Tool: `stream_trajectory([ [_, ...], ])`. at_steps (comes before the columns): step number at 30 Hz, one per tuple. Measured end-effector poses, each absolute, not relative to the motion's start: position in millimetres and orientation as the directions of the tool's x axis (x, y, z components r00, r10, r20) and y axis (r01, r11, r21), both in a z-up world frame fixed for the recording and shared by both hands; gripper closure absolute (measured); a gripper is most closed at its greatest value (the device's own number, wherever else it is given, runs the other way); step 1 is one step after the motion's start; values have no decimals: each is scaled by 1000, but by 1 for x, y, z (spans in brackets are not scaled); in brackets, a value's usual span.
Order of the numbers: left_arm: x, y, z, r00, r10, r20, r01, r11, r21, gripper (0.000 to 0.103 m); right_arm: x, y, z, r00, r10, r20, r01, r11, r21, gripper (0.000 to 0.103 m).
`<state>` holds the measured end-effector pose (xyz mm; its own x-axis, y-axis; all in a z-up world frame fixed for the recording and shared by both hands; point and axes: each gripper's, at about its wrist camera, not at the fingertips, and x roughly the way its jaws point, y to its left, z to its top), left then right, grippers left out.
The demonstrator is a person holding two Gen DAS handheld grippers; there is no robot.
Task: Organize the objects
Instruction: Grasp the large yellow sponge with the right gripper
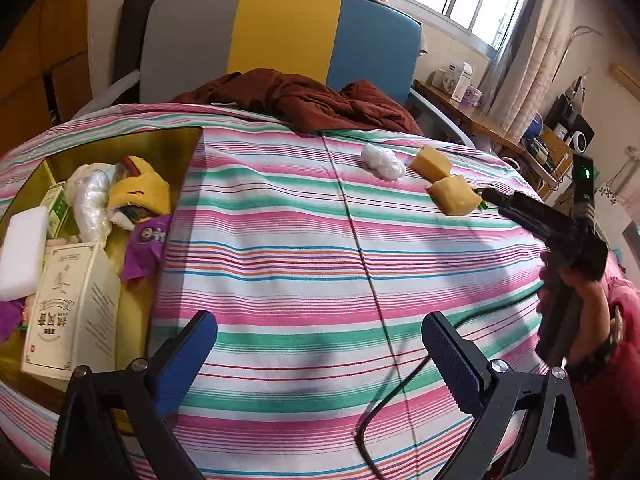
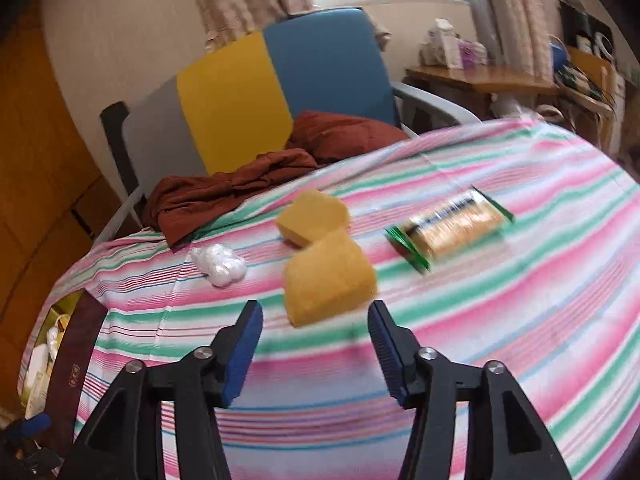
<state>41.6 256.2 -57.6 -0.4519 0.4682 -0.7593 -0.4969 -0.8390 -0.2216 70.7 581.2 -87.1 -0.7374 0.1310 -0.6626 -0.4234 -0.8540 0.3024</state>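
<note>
The nearer yellow sponge (image 2: 329, 276) lies on the striped cloth (image 1: 300, 240) toward the table's far right edge, touching or just beside a 2nd yellow sponge (image 2: 314, 214) behind it; I cannot tell which. The right gripper (image 2: 316, 322) is lined up on that nearer sponge with its jaws spread, the blue pads (image 2: 244, 350) just short of it on either side and nothing pinched. A crumpled white plastic wad (image 2: 219, 265) sits near the sponges toward the far edge, and a green-edged snack packet (image 2: 450, 226), blurred in the right wrist view, lies on their other side, closer to the right edge. So 4 loose things appear to be left on the cloth. At the table's left edge the yellow box (image 1: 176, 148) already holds a good heap: a white foam block (image 1: 22, 252), a cream carton (image 1: 72, 308), a plastic-wrapped bundle (image 1: 94, 208), a yellow plush (image 1: 138, 194) and a purple wrapper (image 1: 146, 246). By my reckoning the sorting is well past half done. The left gripper (image 1: 320, 354) hovers spread and empty over the middle of the near edge. A dark red garment (image 1: 304, 100) is bunched at the far edge by the chair (image 1: 280, 28).
</note>
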Motion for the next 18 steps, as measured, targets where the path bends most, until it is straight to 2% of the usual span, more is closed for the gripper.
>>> stream_trajectory([
  [1,41,257,-58,-449,469,-760,-497,-838,-223,0,73,585,-90,-725,143,-673,-455,-833,314,37],
  [3,42,258,-60,-445,467,-764,-493,-840,-227,0,71,595,-94,-716,153,-681,-502,-791,349,36],
  [6,42,258,-60,-444,470,-763,-494,-839,-229,0,51,601,-96,-697,165,-698,-553,-743,377,29],
  [9,42,256,-56,-452,470,-758,-499,-838,-222,0,18,593,-102,-653,189,-734,-601,-718,350,29],
  [12,38,251,-52,-471,458,-754,-488,-847,-209,0,-9,588,-112,-573,254,-779,-664,-700,261,26],
  [14,34,247,-48,-478,455,-752,-480,-851,-210,0,-18,588,-118,-516,308,-799,-702,-687,189,26],
  [18,23,248,-44,-493,454,-742,-473,-856,-209,0,-8,595,-121,-581,278,-765,-667,-701,253,34],
])
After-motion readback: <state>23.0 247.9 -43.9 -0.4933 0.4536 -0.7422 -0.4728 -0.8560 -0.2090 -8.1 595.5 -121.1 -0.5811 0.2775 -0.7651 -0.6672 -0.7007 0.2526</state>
